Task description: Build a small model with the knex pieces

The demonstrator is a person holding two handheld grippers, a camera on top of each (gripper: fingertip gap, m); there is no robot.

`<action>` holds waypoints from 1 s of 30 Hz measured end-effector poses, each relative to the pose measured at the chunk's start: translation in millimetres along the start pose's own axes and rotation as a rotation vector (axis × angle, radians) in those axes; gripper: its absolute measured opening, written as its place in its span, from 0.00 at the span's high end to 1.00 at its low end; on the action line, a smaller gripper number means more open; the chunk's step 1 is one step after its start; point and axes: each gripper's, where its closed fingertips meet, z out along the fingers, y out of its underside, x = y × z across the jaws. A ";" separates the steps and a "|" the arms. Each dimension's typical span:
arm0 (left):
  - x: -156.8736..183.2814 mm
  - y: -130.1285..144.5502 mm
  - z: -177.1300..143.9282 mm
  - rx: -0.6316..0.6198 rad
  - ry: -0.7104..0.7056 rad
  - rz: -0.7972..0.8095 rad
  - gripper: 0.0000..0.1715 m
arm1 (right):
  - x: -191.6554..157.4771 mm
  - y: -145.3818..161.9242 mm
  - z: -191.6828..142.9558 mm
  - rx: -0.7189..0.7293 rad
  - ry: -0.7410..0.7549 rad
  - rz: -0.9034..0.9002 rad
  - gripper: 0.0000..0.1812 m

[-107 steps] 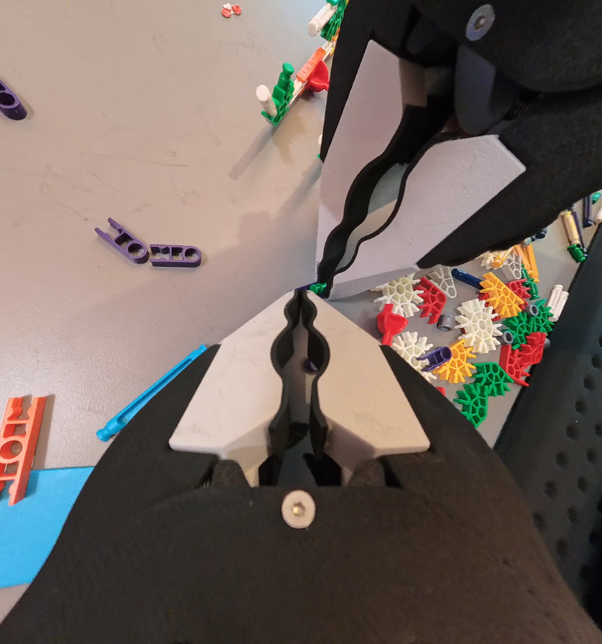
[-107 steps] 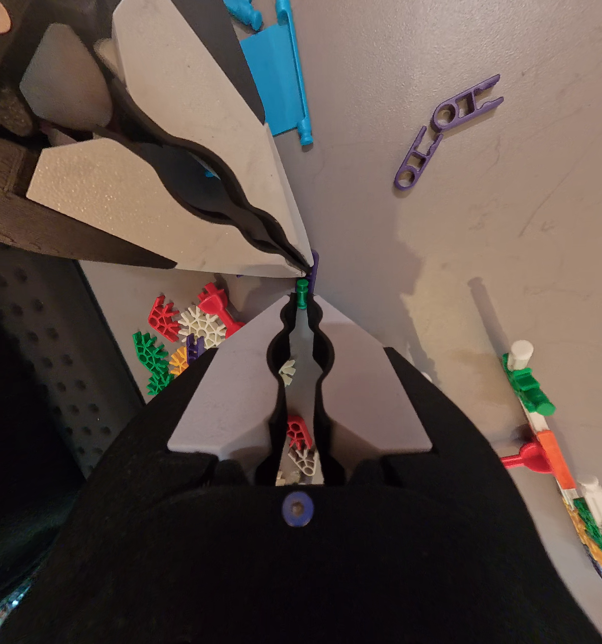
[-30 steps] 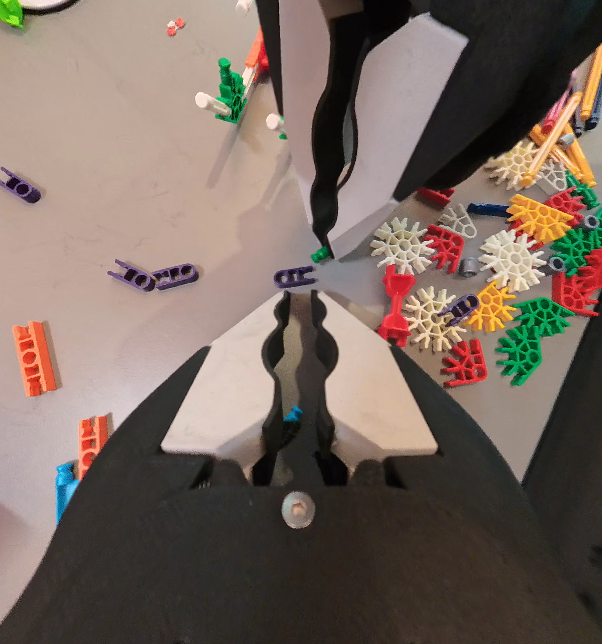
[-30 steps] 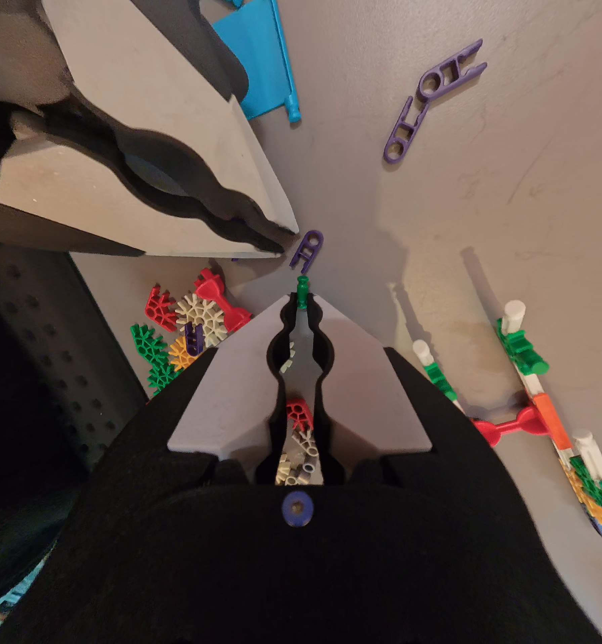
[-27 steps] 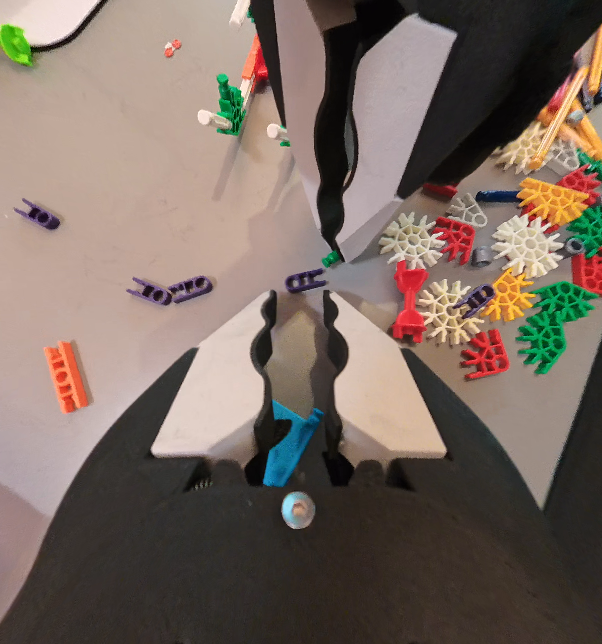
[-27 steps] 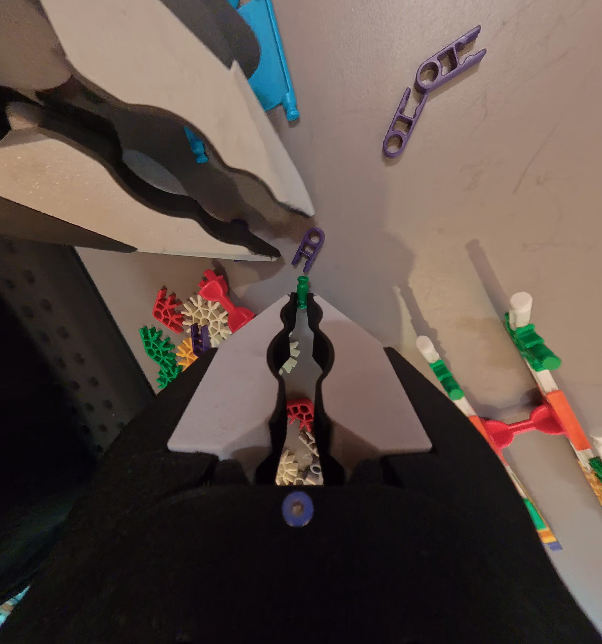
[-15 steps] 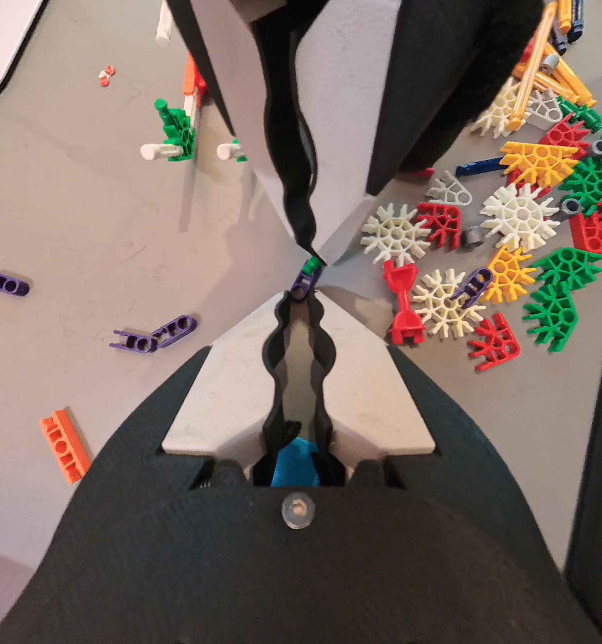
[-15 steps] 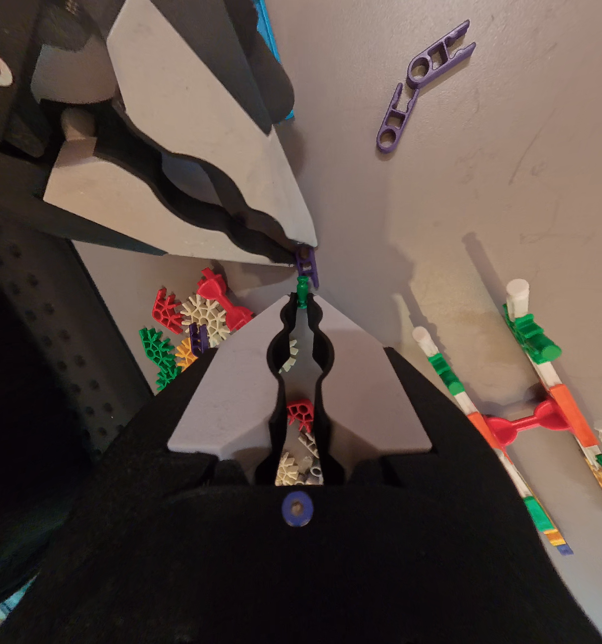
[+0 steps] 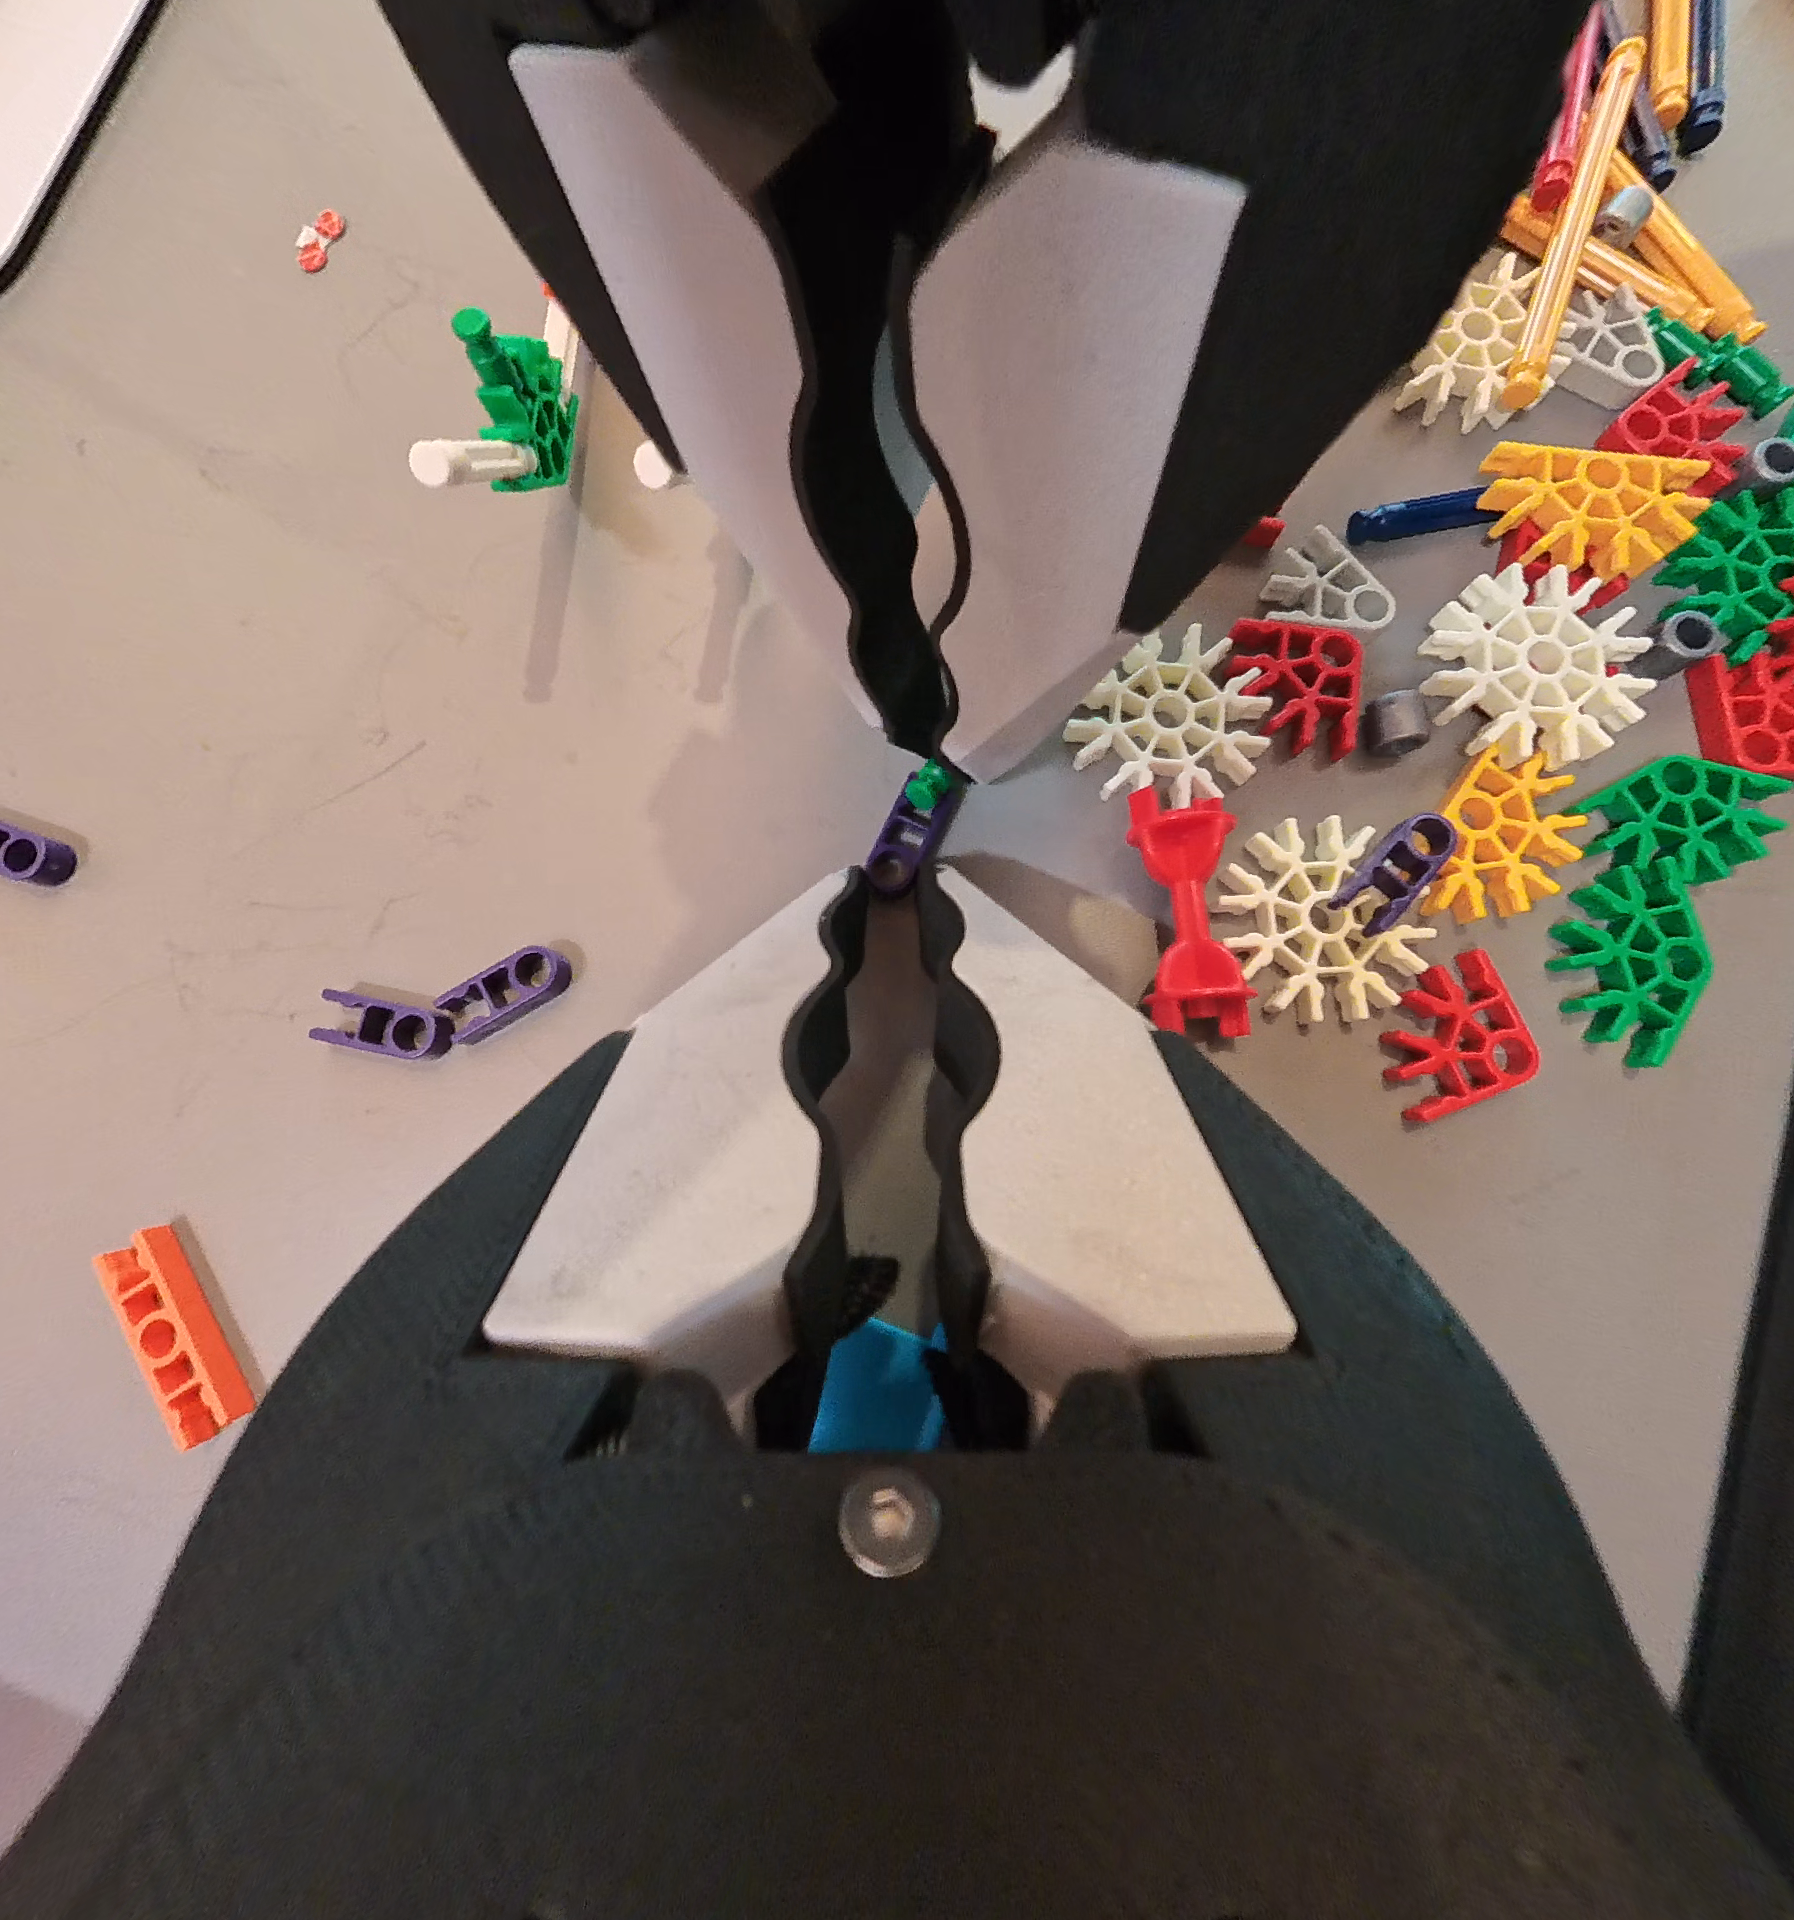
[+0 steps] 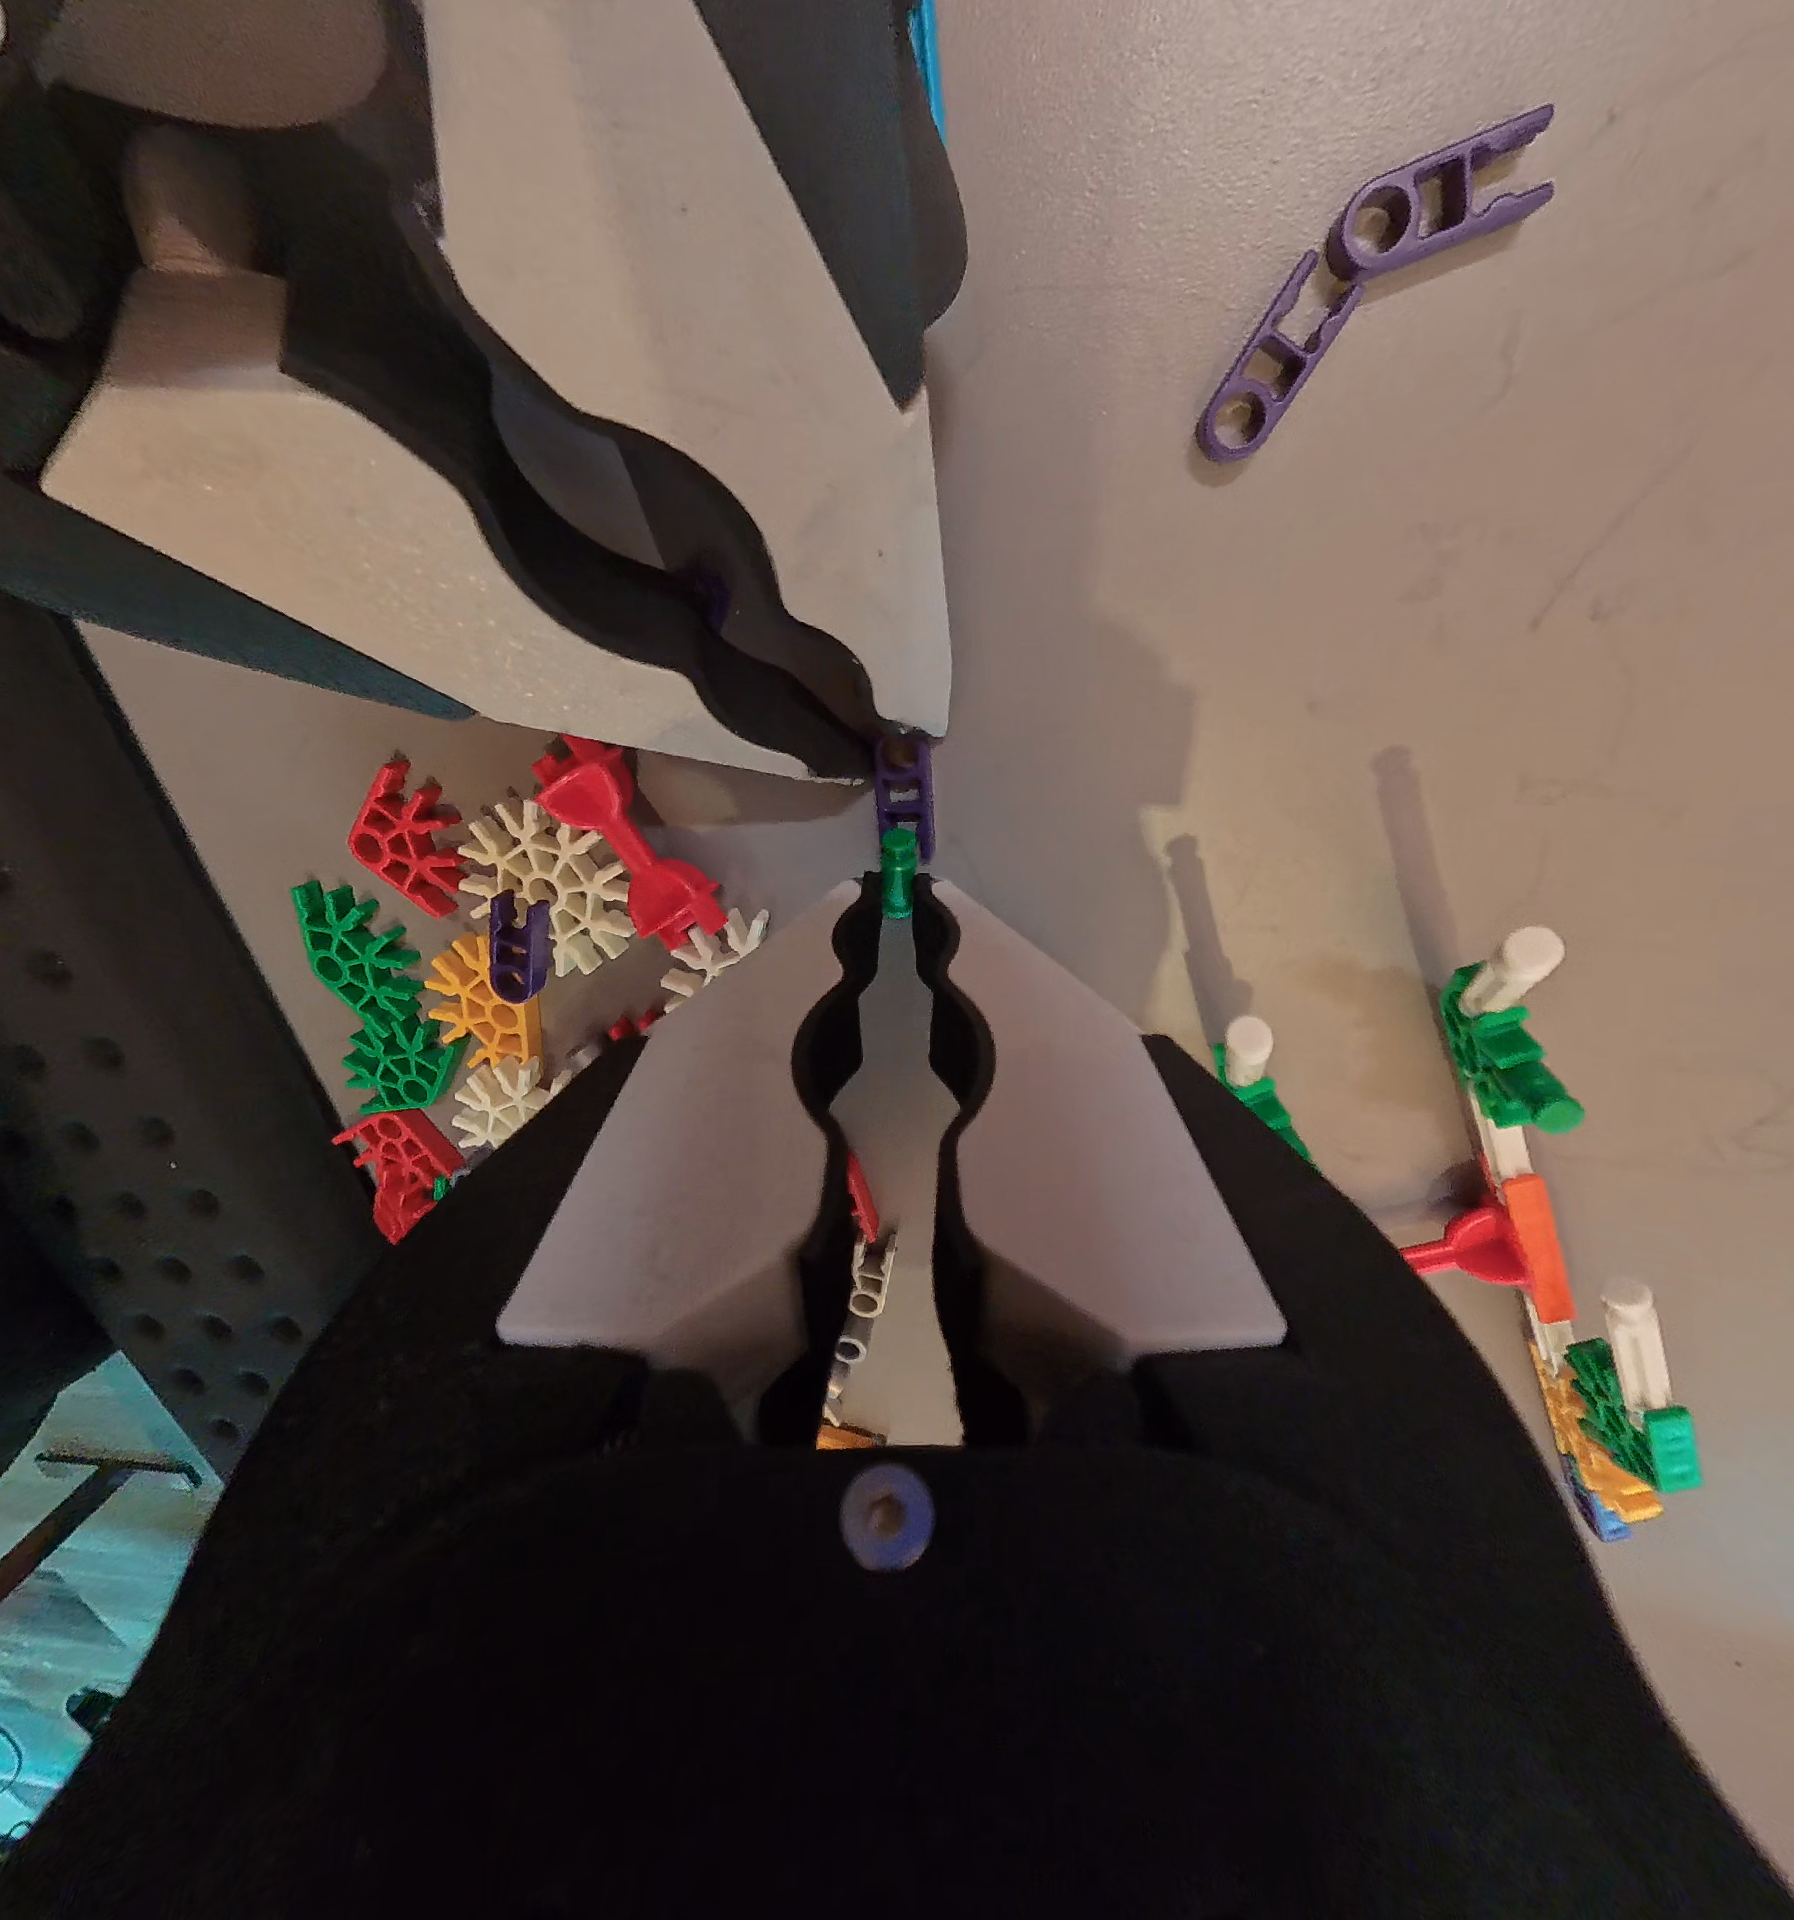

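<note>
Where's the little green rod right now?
The green rod is pinched in the right claw, at the centre of both wrist views. Its free end meets the purple connector held by the left claw, just left of the loose connector pile.

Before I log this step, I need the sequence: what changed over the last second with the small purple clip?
The left tool, open a second ago with the small purple plastic clip lying loose, has closed on it and lifted it onto the short green plastic rod. The right tool stayed shut on that rod; the loose connector pile did not change.
</note>
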 end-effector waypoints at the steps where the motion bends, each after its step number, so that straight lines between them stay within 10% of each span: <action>1: 0.5 -0.2 0.1 0.002 0.002 0.002 0.96 | 0.3 -0.1 0.4 -0.002 0.003 -0.005 0.98; 30: 1.4 -0.5 0.2 0.017 -0.007 0.005 0.96 | -0.2 -4.6 -5.1 0.203 0.052 -0.046 1.00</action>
